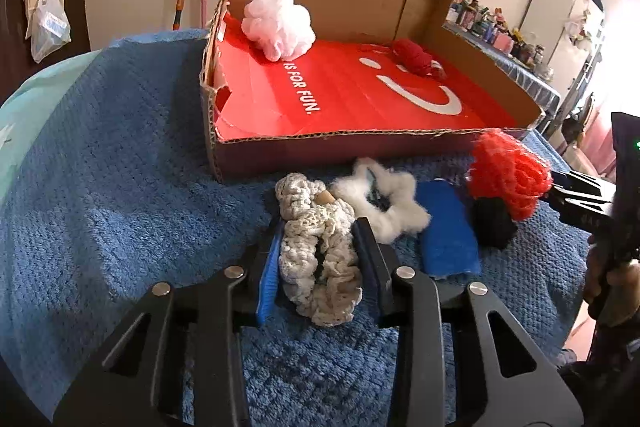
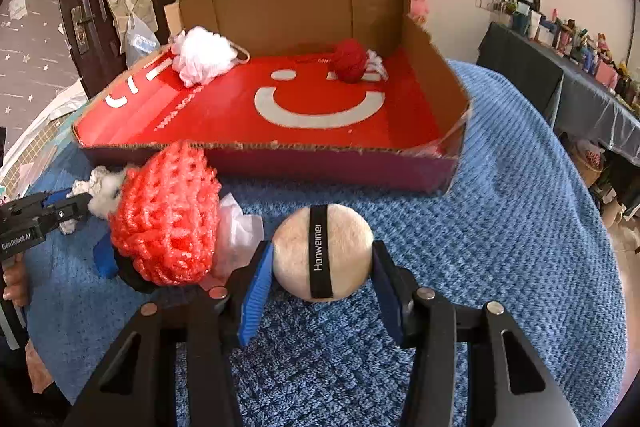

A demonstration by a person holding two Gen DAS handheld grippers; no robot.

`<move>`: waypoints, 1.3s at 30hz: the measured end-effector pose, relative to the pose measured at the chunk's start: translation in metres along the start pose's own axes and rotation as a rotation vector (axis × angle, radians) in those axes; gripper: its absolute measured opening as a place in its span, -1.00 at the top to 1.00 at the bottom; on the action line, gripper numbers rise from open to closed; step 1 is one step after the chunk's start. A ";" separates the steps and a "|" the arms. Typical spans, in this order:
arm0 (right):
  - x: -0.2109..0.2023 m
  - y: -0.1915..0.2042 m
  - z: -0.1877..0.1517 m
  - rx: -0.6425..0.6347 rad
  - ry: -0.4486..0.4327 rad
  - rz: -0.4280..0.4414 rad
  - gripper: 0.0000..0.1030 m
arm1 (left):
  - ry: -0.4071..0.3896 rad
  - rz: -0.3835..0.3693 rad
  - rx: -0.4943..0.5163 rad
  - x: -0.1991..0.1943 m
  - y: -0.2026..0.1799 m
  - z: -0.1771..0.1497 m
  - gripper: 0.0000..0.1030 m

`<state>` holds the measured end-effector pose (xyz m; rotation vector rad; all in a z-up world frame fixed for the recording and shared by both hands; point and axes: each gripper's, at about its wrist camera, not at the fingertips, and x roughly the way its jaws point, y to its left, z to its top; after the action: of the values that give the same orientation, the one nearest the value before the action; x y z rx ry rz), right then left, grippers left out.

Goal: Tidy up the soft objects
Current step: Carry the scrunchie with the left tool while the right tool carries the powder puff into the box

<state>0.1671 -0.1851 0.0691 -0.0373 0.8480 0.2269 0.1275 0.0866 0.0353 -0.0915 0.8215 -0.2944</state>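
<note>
While the left tongs [image 1: 320, 247] close on a cream crochet piece [image 1: 316, 251], their blue pads pressing it from both sides, the piece rests on the blue towel [image 1: 120, 207] that covers the bench. Just beyond it lies a white fluffy ring [image 1: 384, 203], touching the crochet piece at its far end. Beside the ring lies a blue cloth [image 1: 448, 231], and next to that a black item [image 1: 492, 223] sits under a red foam net [image 1: 508, 175]; the net leans over it and lies near the front wall of the cardboard box [image 1: 432, 3].

The right tongs [image 2: 322, 259] stand wide around a round beige puff [image 2: 322, 251] with a black strap [image 2: 322, 251] printed "Hanweimei". The puff lies on the towel between the two pads; whether the pads touch it I cannot tell. To its left a bit of clear plastic [image 2: 236, 231] lies against the red net, and the left tongs show past the net at the edge of the right wrist view.

Inside the box, on its red floor with a white smiley, a white mesh pouf [image 1: 280, 23] sits in the far left corner and a red yarn ball [image 1: 412, 57] sits toward the far right, the two well apart.
</note>
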 end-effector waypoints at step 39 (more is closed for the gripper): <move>-0.018 0.014 0.108 -0.092 -0.134 0.110 0.00 | -0.159 -0.110 0.173 -0.020 -0.053 0.107 0.41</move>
<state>0.2324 -0.1617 0.1544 -0.0612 0.7063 0.3681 0.1808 0.0380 0.1329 0.0017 0.6312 -0.4552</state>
